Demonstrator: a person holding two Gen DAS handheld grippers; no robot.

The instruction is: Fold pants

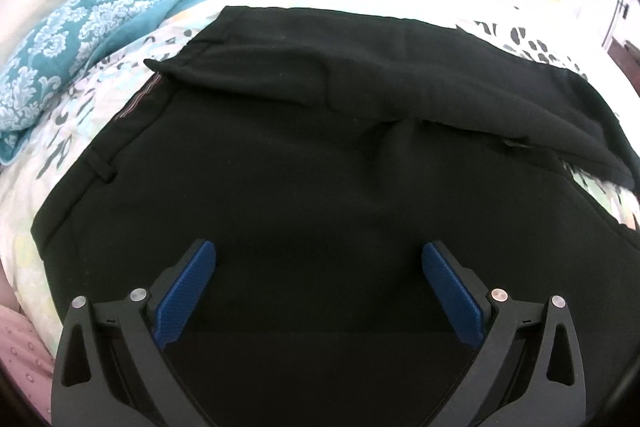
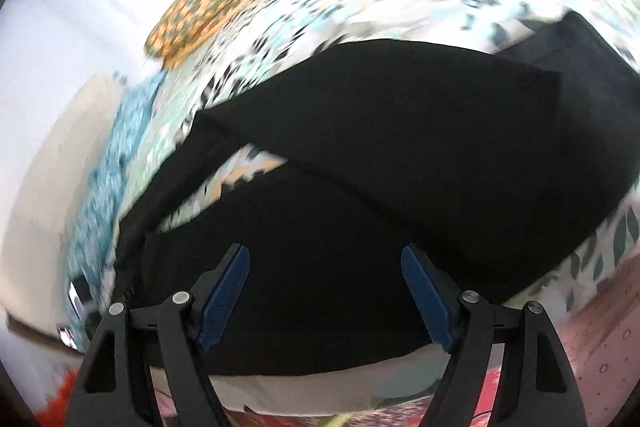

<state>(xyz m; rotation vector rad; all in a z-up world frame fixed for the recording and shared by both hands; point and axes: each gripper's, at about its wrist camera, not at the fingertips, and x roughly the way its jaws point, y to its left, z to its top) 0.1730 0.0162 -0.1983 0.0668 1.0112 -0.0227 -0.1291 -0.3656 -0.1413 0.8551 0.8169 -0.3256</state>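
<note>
While black pants (image 1: 304, 155) lie partly folded on a patterned bedspread (image 1: 60, 147), both the left gripper (image 1: 319, 259) and the right gripper (image 2: 326, 263) hover spread wide, holding nothing.

Left tongs (image 1: 319, 259) spread wide, blue pads (image 1: 186, 293) well apart, nothing between them, right tongs (image 2: 325, 261) likewise wide open, pads (image 2: 226, 293) apart, empty, both pointing forward and down

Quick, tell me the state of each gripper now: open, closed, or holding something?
Left gripper: open, holding nothing, above the black pants.
Right gripper: open, holding nothing, also above the pants.
</note>
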